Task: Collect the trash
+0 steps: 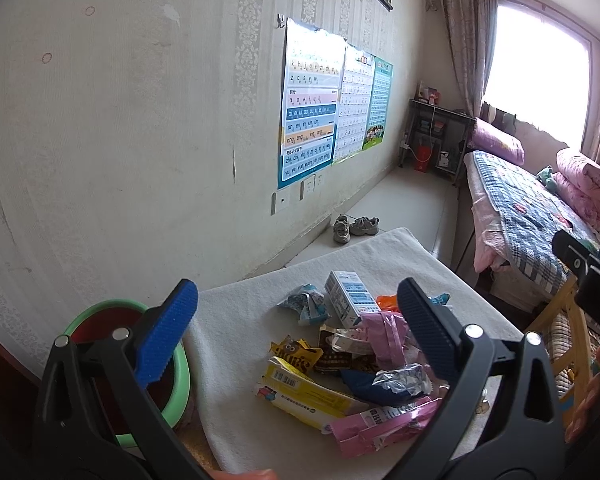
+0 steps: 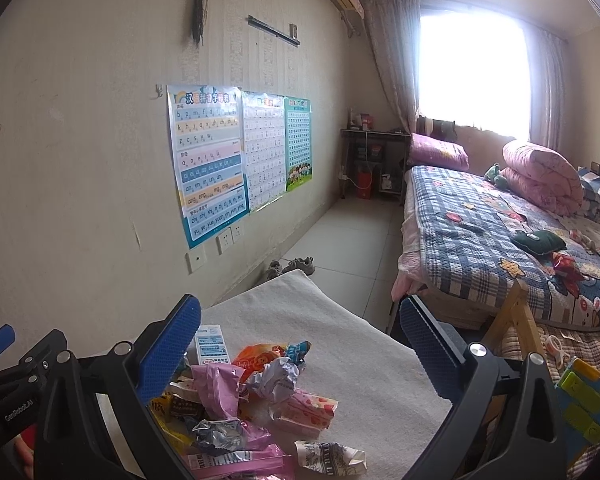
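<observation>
- Left tool (image 1: 298, 316) gapes wide, empty, above the wrapper pile (image 1: 352, 364) on the towel-covered worktop (image 1: 236, 320)
- Right tool (image 2: 300, 336) likewise released
- Green bin (image 1: 180, 364) sits left

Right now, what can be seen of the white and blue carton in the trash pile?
The white and blue carton is a small rectangular box, apparently cardboard, with blue printed panels and fine text too small to read. It looks intact, not crushed, and lies at the far edge of the wrapper pile on the pale padded surface. A pink wrapper overlaps its near end. Neither gripper touches it.
</observation>
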